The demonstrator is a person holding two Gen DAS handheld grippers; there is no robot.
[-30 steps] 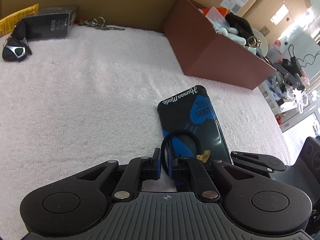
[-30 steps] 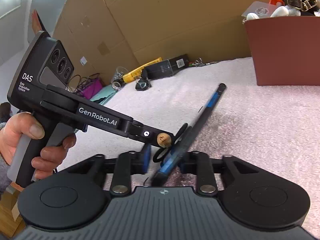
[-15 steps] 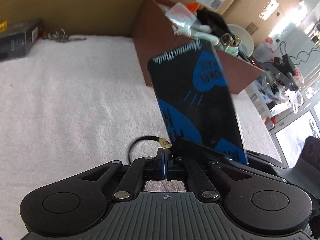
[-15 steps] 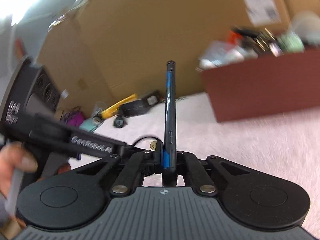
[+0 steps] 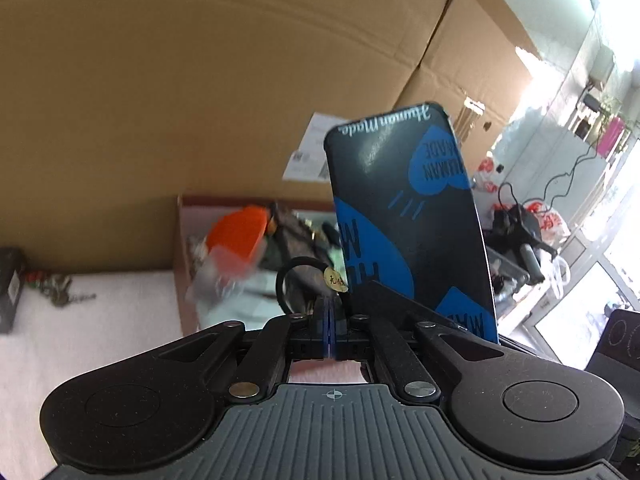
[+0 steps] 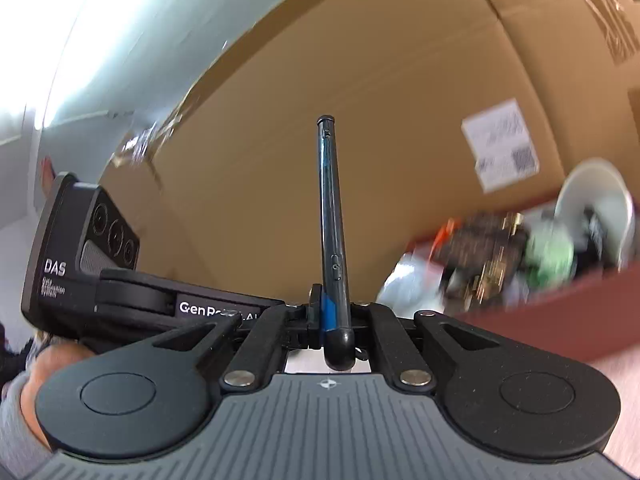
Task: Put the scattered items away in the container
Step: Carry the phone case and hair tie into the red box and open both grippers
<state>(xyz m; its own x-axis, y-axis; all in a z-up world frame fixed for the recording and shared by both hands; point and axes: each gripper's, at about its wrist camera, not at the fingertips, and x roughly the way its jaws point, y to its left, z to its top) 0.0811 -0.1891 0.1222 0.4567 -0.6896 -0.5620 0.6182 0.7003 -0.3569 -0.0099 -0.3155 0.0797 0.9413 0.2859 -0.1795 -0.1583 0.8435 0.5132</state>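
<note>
Left wrist view: the left gripper (image 5: 330, 330) has its blue pads pressed together on a black hair tie (image 5: 298, 276), whose loop and gold tag rise just above the pads at lower centre. The phone (image 5: 412, 216), black with blue print, stands upright right of centre; its lower edge is hidden behind the gripper linkage, and it covers the right part of the box (image 5: 180, 240). The box contents are blurred: an orange lid (image 5: 240, 236) is recognisable, while the rest is hard to make out. At far left, keys (image 5: 56, 290) lie on the white towel (image 5: 100, 320) beside a dark carton (image 5: 10, 288) cut off by the frame edge. Cardboard (image 5: 200, 80) fills the upper frame.

Right wrist view: the right gripper (image 6: 332, 316) clamps the phone (image 6: 330, 208) edge-on at centre, its lower end held between the fingers and its top pointing straight up. The left gripper (image 6: 132, 296) enters from the left, its tip hidden behind the right gripper's linkage; the holding hand (image 6: 52, 364) is partly cut off at lower left. The box (image 6: 560, 312) sits at right, its contents smeared; a white bowl-like shape (image 6: 592, 188), possibly a dish, shows at its far end.
</note>
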